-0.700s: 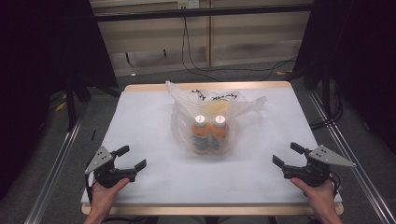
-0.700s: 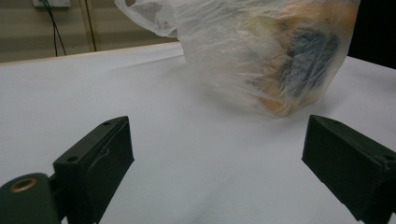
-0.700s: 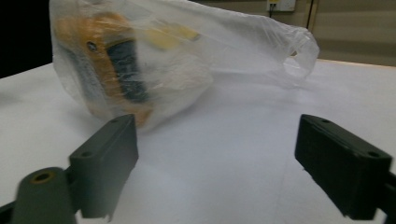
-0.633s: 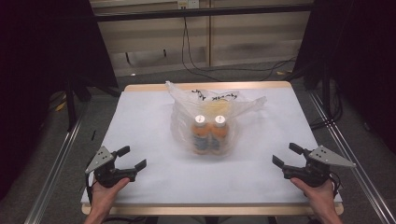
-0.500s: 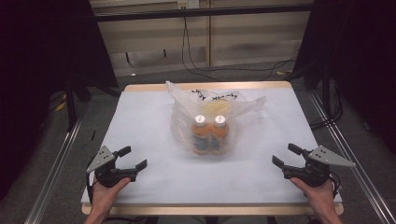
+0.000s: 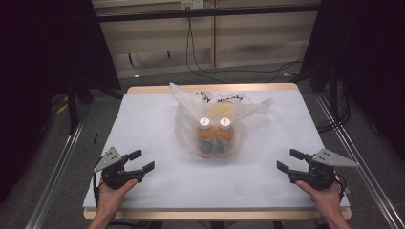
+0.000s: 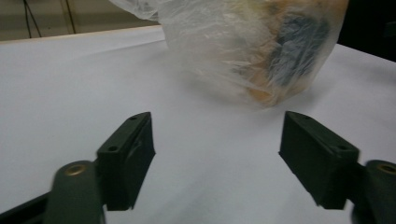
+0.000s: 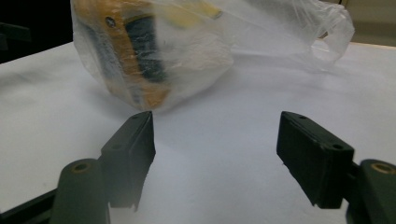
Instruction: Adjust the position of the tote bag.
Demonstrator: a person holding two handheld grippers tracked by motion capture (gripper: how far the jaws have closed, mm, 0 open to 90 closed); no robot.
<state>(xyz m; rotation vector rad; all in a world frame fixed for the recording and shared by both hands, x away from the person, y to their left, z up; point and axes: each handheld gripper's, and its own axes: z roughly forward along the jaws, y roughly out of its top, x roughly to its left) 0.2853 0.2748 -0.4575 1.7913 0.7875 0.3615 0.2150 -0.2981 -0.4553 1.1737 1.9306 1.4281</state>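
The left hand-held gripper (image 6: 142,161), a black two-jaw tool topped by a grey three-cornered plate, is sitting at the lower left of the high view, gripped by the person's left hand (image 6: 112,193). Its jaws are standing spread with nothing between them; in the left gripper view they are rising from the bottom corners over bare table surface.

The right hand-held gripper (image 6: 290,161), of the same build, is sitting at the lower right of the high view in the person's right hand (image 6: 325,194). Its jaws are likewise standing apart and are pinching nothing.

Both tools are pointing inward toward the centre of the white-topped table with a pale wooden edge (image 6: 157,119), and both are lying well apart from the clear, crinkled plastic bag (image 6: 215,125). That bag is resting at the middle of the table, slightly toward the upper part of the high view. Inside it, two orange bottles with white caps (image 6: 215,136) are standing side by side, touching. Printed dark lettering is showing on the bag's upper fold, too small to read. In each gripper view the bag is lying beyond the jaw tips, in the upper part of the frame.
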